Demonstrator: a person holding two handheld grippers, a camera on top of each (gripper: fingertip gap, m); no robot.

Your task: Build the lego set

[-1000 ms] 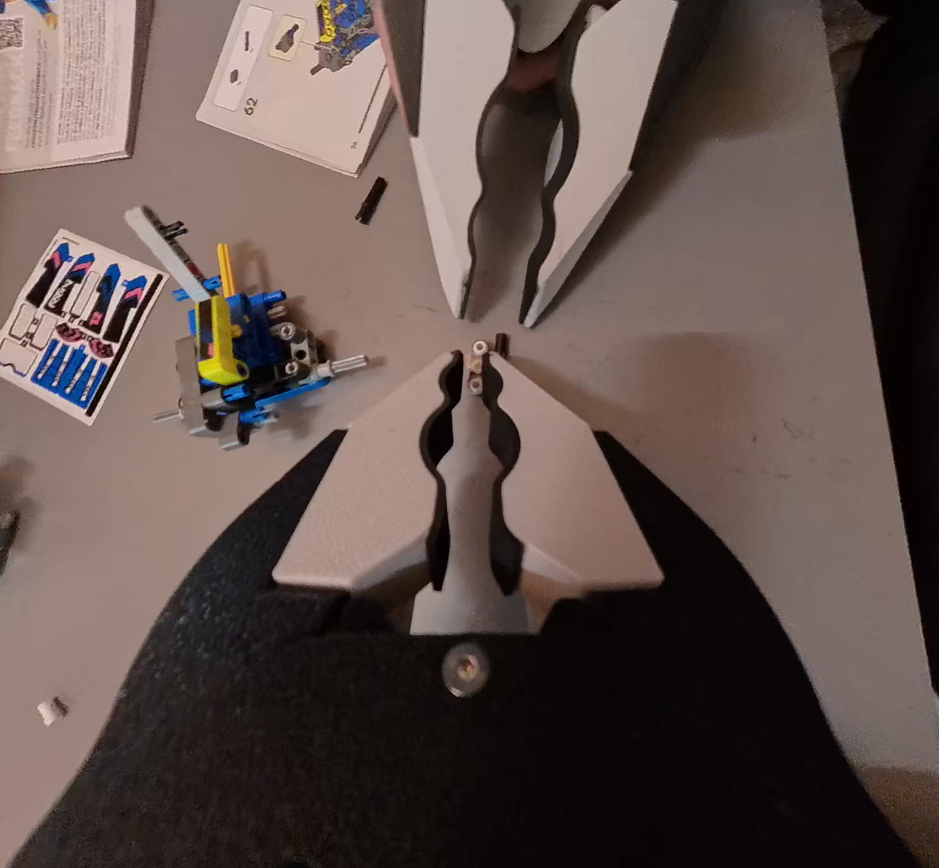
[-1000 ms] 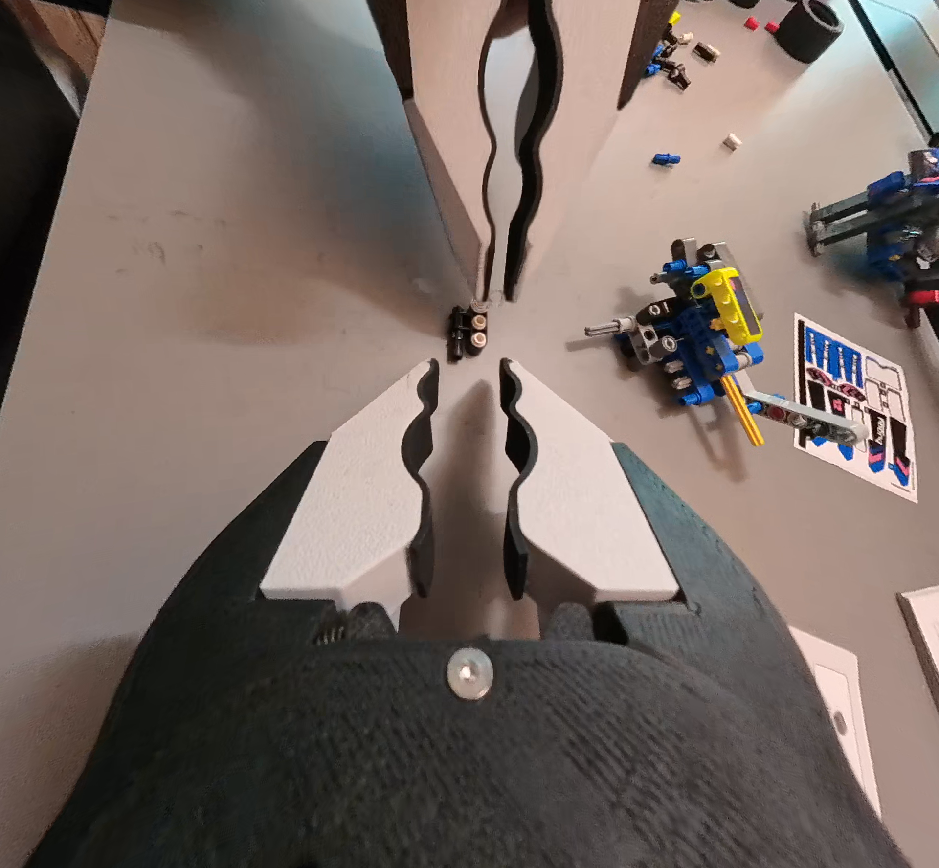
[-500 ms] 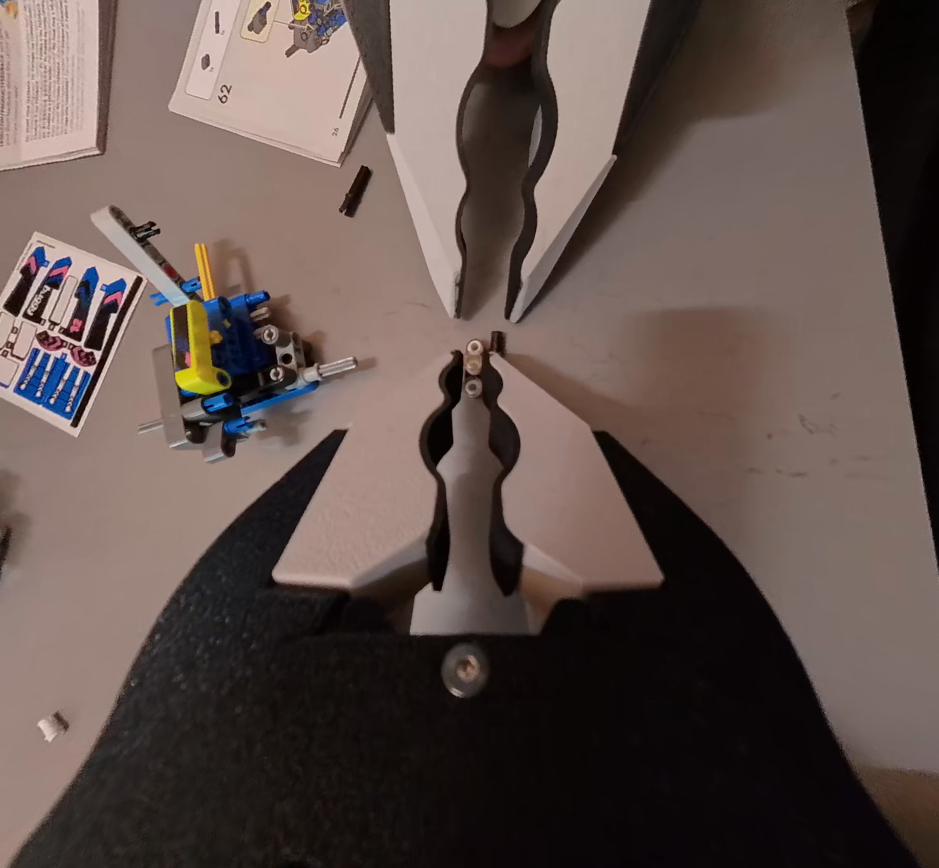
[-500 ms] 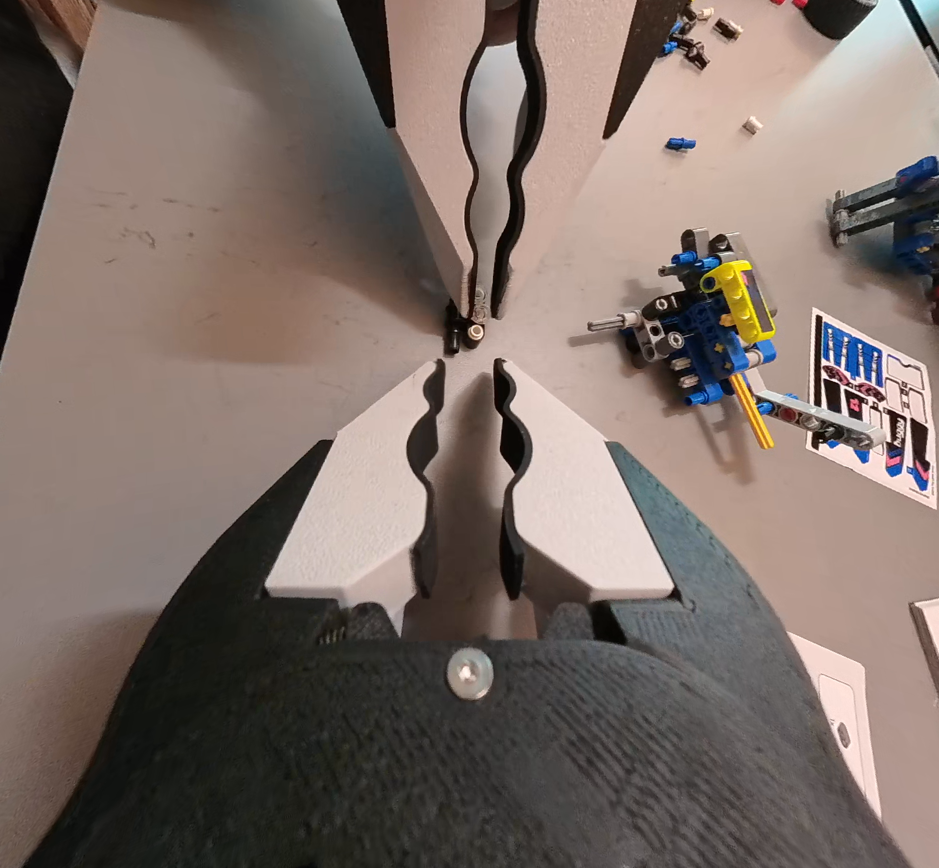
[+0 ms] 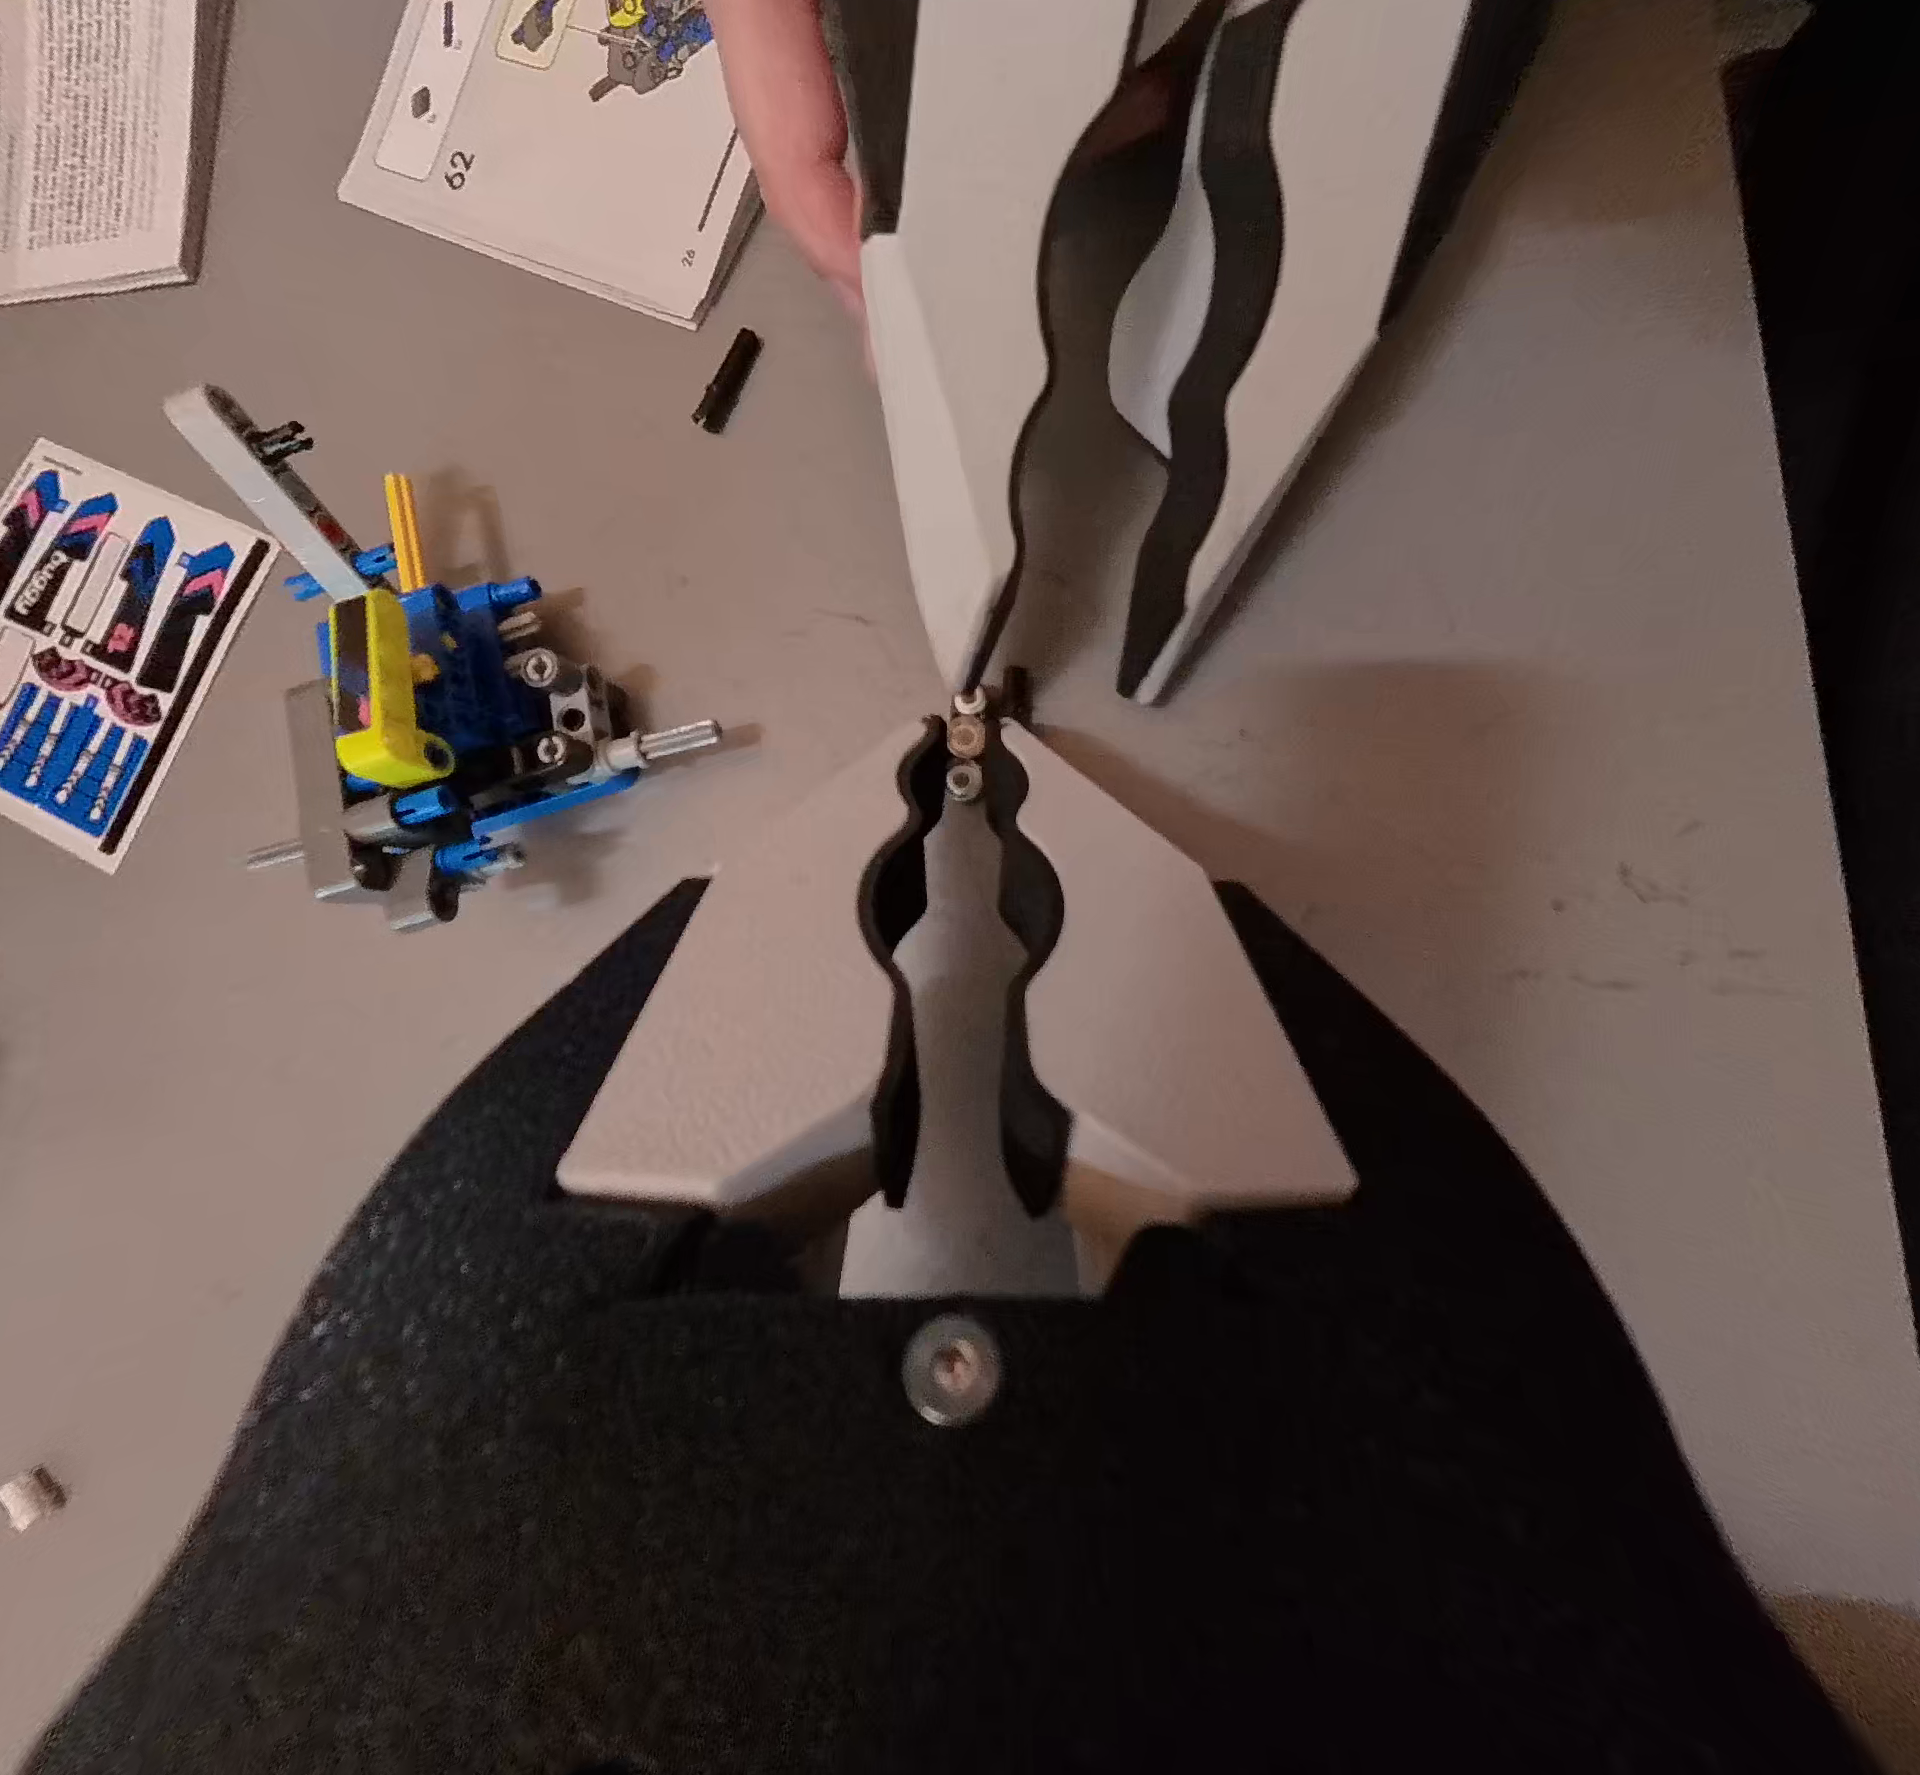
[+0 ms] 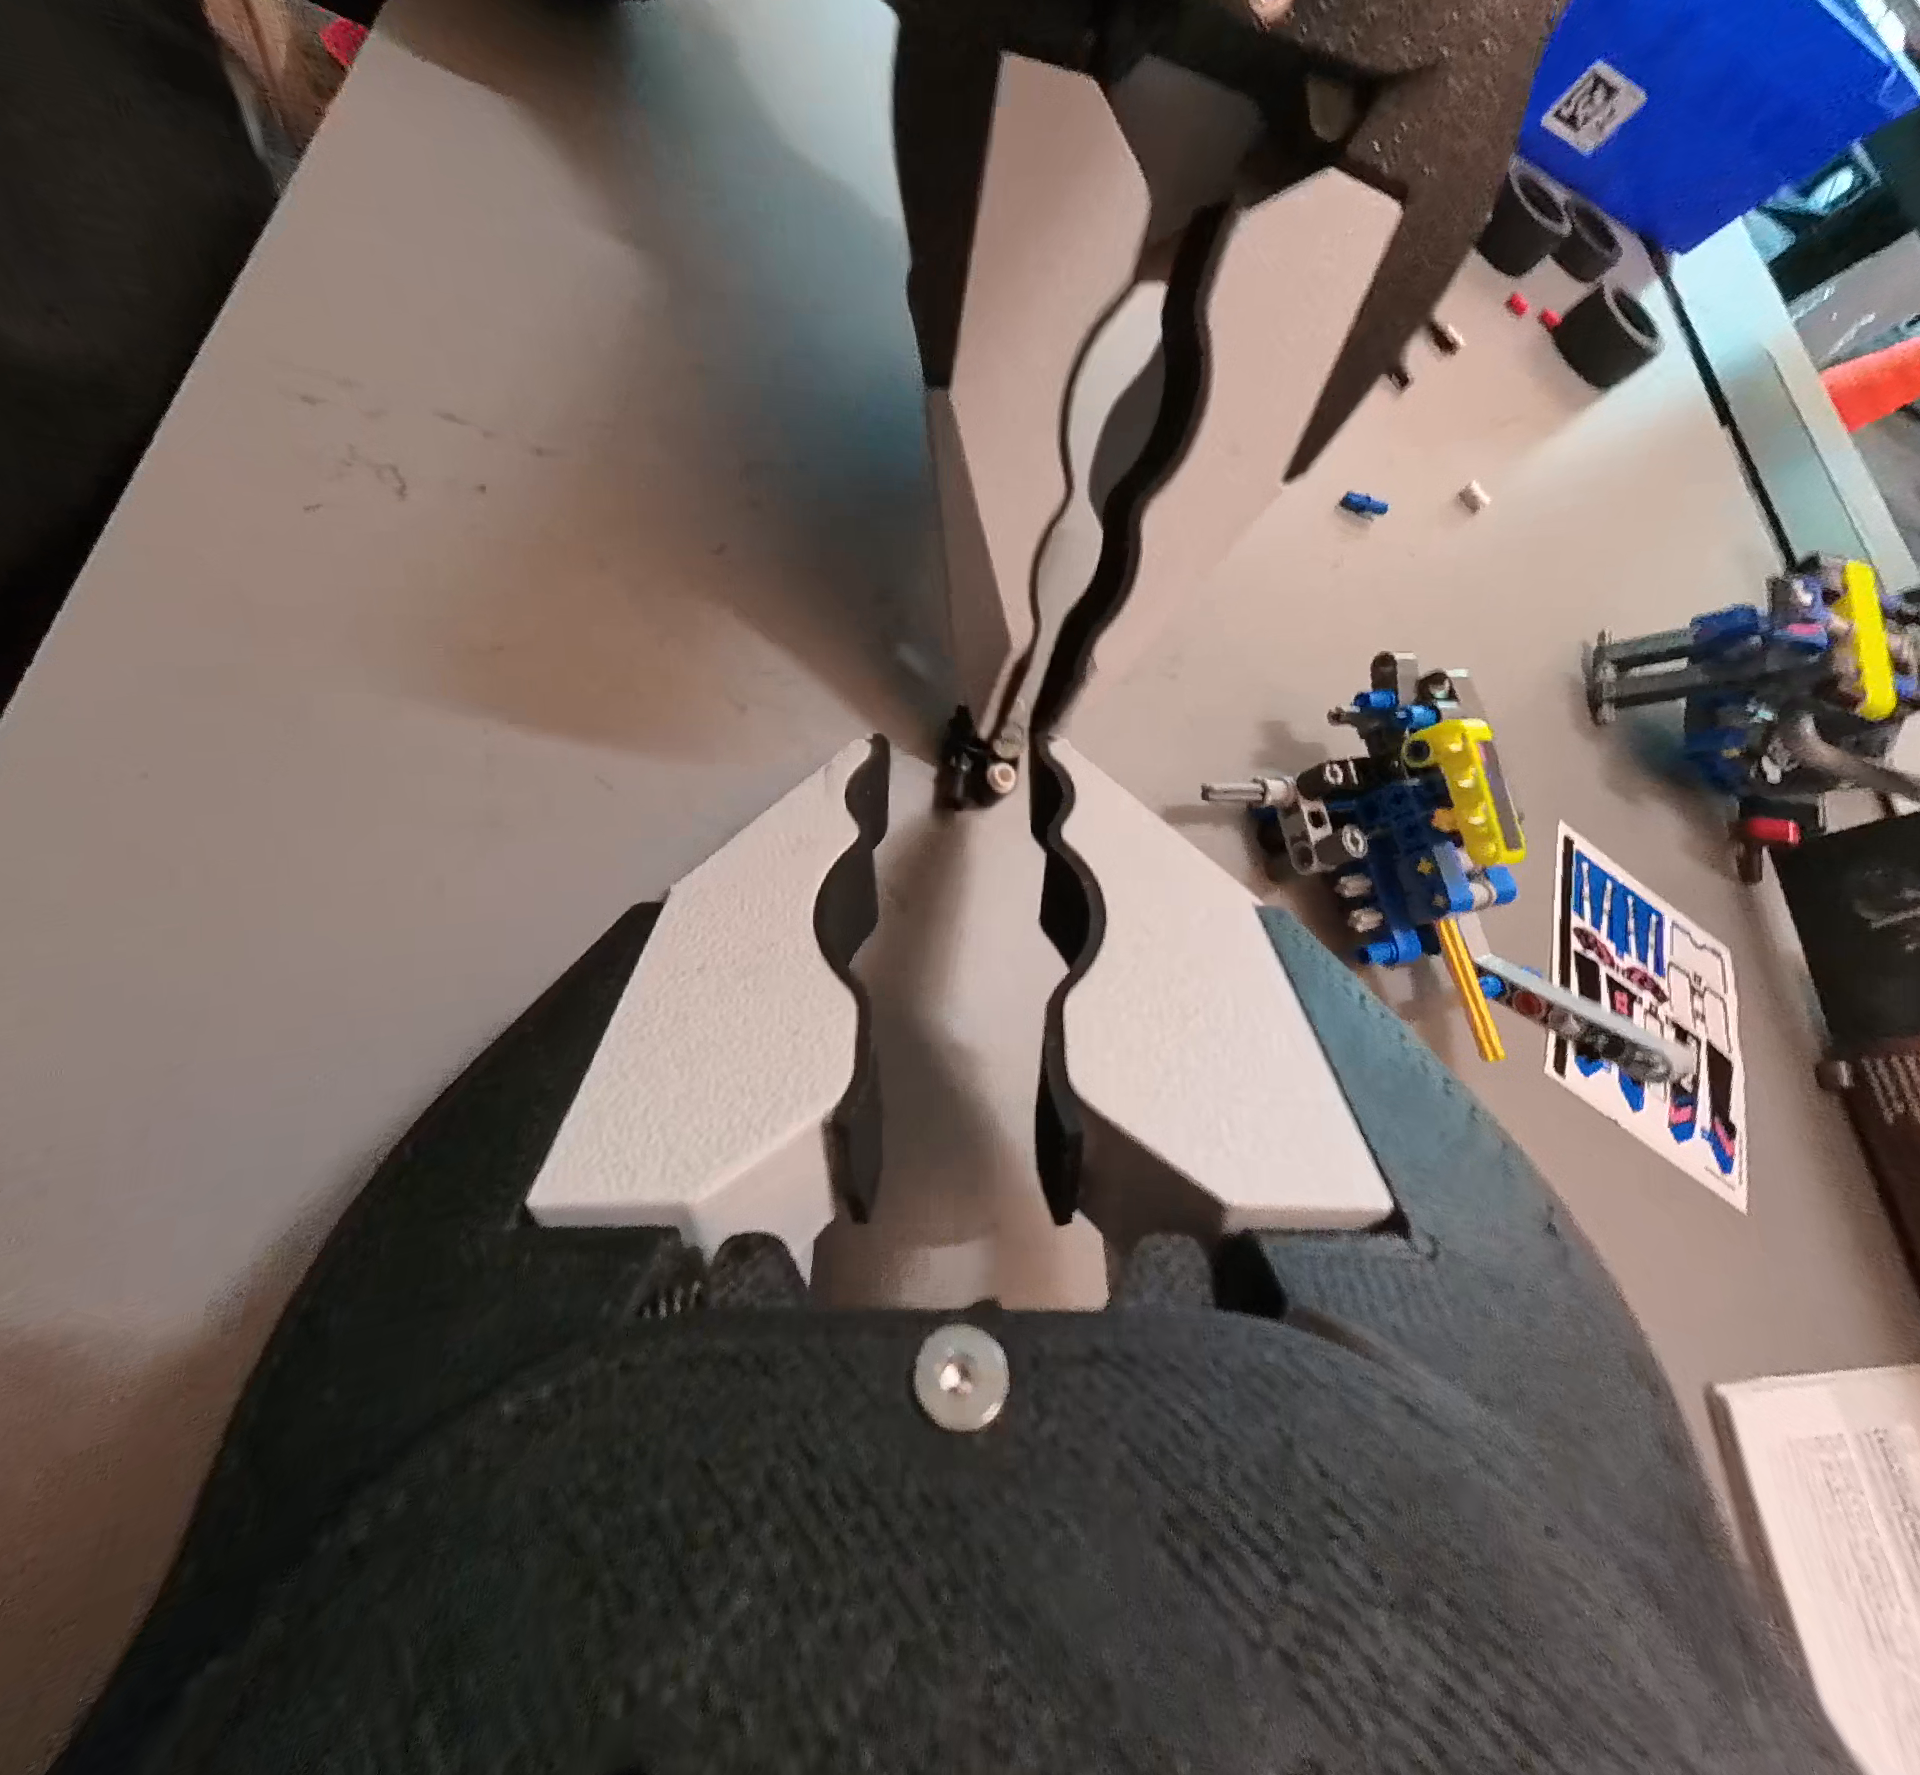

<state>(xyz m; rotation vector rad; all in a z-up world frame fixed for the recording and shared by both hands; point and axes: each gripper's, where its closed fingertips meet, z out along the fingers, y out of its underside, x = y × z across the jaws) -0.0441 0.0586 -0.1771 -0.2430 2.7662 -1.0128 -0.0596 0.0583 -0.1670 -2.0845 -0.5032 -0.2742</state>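
Note:
My left gripper [image 5: 966,751] is shut on a small black connector with pale pins [image 5: 966,738], held just above the grey table [image 5: 1403,894]. My right gripper [image 5: 1055,686] comes in from the far side, open, with one fingertip touching the connector's far end. In the right wrist view my right gripper [image 6: 961,754] is open, its tips on either side of the connector [image 6: 977,769]. The left gripper [image 6: 1020,726] pinches the connector from above. A blue, yellow and grey lego sub-assembly [image 5: 447,728] lies to the left; it also shows in the right wrist view [image 6: 1392,821].
An open instruction booklet [image 5: 561,84], a second booklet [image 5: 94,63], a sticker sheet [image 5: 94,645] and a loose black pin [image 5: 727,380] lie nearby. A second assembly [image 6: 1766,676], black tyres [image 6: 1558,229], small loose parts and a blue bin [image 6: 1714,42] are farther off. The table edge [image 5: 1766,686] is close. The tips of both grippers are at nearly the same place.
The right gripper has moved in, tilted and opened a little wider, so its tips now flank the connector. The left gripper still holds the connector in the same place.

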